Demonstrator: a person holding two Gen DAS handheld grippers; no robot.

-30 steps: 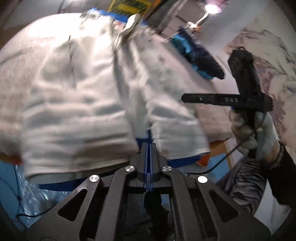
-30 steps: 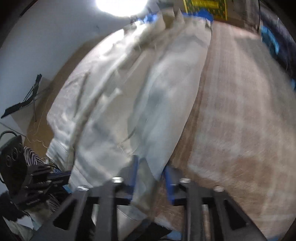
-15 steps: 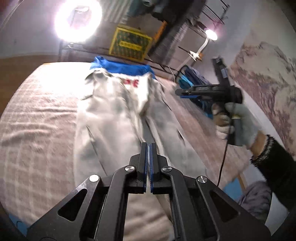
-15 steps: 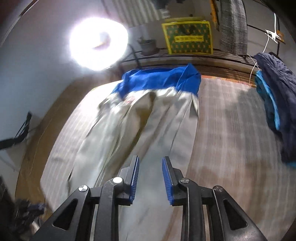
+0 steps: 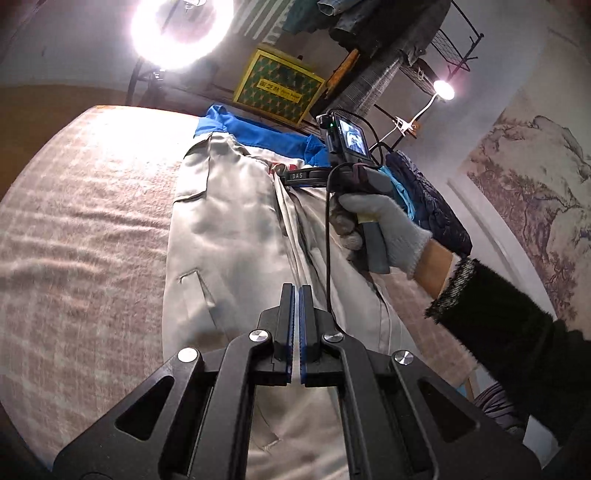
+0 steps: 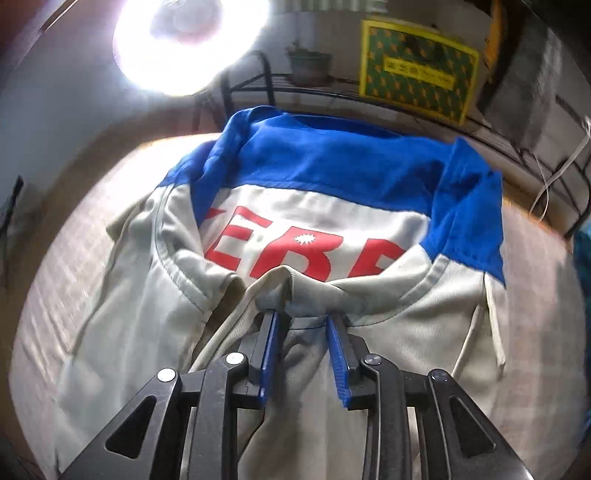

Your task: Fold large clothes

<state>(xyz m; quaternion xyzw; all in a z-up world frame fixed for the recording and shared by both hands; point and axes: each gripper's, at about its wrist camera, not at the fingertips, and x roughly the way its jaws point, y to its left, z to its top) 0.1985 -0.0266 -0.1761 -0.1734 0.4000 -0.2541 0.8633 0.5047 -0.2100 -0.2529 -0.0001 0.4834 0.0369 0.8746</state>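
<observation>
1. The jacket [image 6: 147,332] is woven cloth, faintly sheeny, with visible twill ribs.
2. The bed cover [image 5: 74,240] looks like coarse, matt checked textile.
3. The right hand [image 5: 384,225] wears a knitted glove.
4. The left gripper [image 5: 296,295] is matt black plastic with shiny metal screws.

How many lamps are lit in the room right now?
2: a ring light beyond the bed's far left corner, and a small clip lamp on the wire rack at right. Others may be out of view.
</observation>
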